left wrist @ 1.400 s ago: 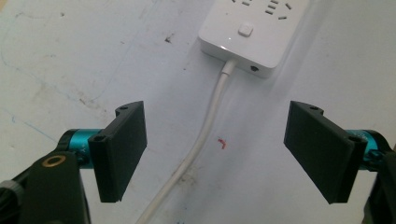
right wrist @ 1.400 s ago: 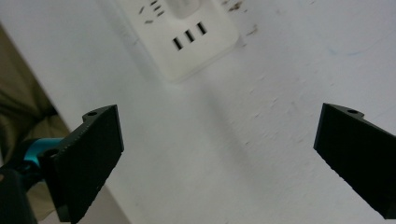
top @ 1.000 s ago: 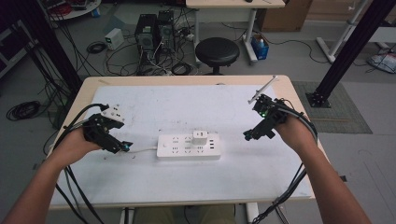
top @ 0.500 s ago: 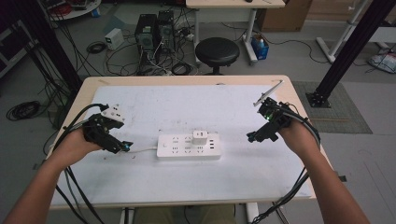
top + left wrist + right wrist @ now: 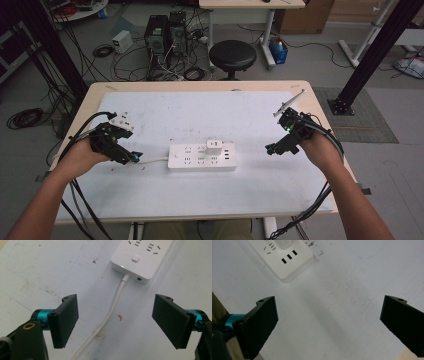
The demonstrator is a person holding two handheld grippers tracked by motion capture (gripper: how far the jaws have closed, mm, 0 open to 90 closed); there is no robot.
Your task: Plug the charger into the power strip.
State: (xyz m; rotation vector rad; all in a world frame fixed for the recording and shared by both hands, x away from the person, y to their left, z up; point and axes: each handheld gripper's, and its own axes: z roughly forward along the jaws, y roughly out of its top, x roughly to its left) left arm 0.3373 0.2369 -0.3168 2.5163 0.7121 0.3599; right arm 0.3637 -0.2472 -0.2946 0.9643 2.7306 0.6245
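Flanking white rigid plastic power strip at frame centre | left gripper and right gripper: jaws apart, empty | likely light, slippery; grasp across narrow sides, avoiding white cable.

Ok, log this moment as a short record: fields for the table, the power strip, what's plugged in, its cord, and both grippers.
surface: white sheet on a wooden table
power strip: white, flat at the sheet's middle, long side across the table
plugged in: white adapter on the strip's upper row
cord: white, leaves the strip's left end and runs between the left gripper's jaws, untouched
left gripper: open, holding nothing, low beside the strip's left end
right gripper: open, holding nothing, off the strip's right end with bare sheet between
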